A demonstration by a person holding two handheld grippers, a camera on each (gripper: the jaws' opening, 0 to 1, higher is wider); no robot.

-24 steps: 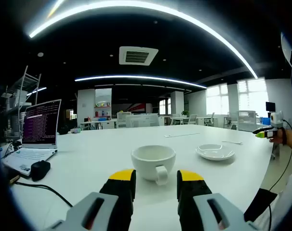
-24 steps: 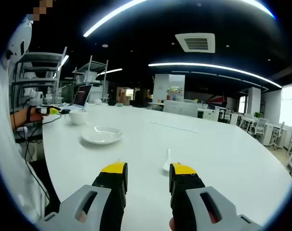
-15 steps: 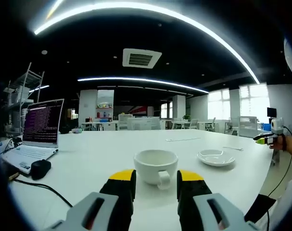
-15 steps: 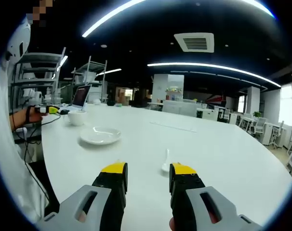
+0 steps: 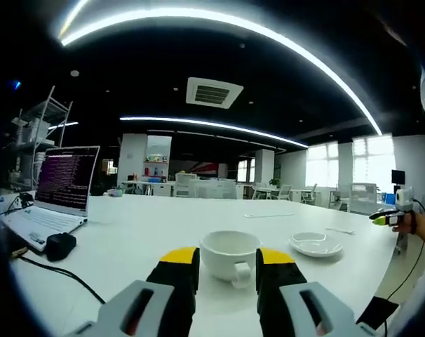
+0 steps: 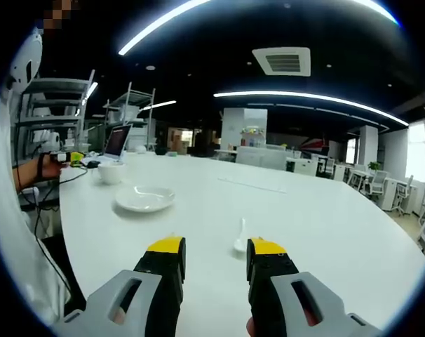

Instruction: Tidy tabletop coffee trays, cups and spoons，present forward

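In the left gripper view, the cup (image 5: pixel 230 254) sits on the table (image 5: pixel 142 232), between the jaw tips. The saucer (image 5: pixel 315 245) is to its right, farther back. A laptop (image 5: pixel 55 196) is far left. In the right gripper view, the spoon (image 6: pixel 240 236) lies ahead, right of the saucer.

Glossy white ceramic cup (image 5: pixel 230 254)

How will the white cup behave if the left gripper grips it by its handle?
The white cup looks like glazed ceramic, so probably rigid, slippery and breakable. Its bowl is wide and the handle small, so it may swing or tilt when lifted by the open left gripper. Its broad base should resist tipping.
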